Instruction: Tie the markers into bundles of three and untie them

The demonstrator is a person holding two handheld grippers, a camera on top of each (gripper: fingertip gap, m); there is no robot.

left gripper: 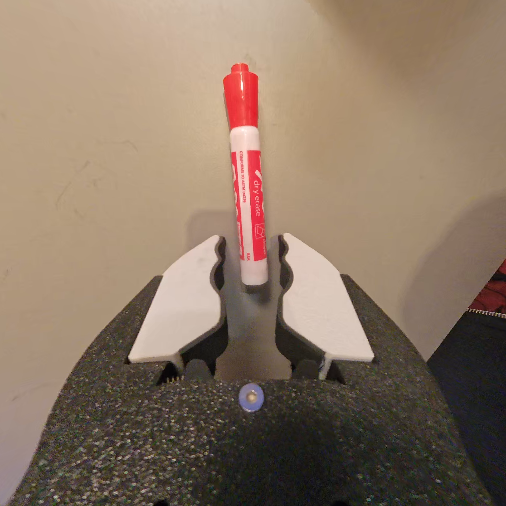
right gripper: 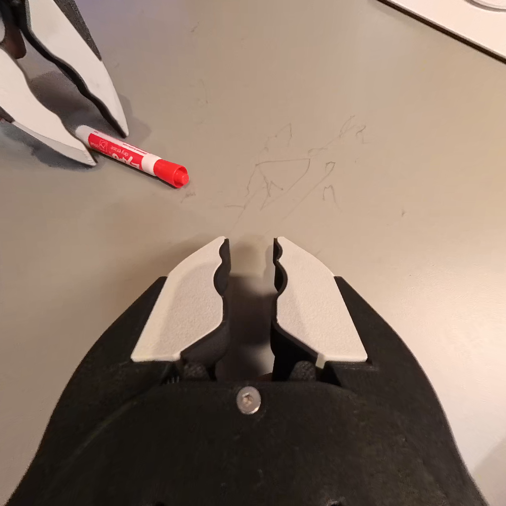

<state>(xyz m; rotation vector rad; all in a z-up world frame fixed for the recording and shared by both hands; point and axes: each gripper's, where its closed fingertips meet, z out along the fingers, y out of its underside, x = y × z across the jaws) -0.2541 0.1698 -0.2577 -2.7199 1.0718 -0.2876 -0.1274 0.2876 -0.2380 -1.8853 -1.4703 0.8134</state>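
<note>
Red-capped and white-barrelled, a single marker (left gripper: 247, 175) lies flat on the beige tabletop (right gripper: 356, 219), its plain butt end between the fingers of the left gripper (left gripper: 252, 238), its cap pointing away. Those fingers stand apart on either side of the barrel, with a gap visible on both sides in the left wrist view, so the marker looks straddled rather than clamped. In the right wrist view the same marker (right gripper: 137, 157) shows with the left gripper (right gripper: 108, 149) low over its butt end, fingertips close to or on the tabletop.

The right gripper (right gripper: 252, 241) hovers well apart from the marker, its fingers apart and holding nothing.

Judging by this, the task is at an early or a late point: only one marker is in sight, no band or tie shows anywhere, and no bundle of three exists. Whether the bundling is yet to come or already undone cannot be told.

Around the work, faint pencil scribbles (right gripper: 295, 169) mark the tabletop, a white object's edge (right gripper: 451, 24) crosses the far corner, and dark fabric with a zip (left gripper: 476, 342) lies off to one side. Nothing blocks the marker.
</note>
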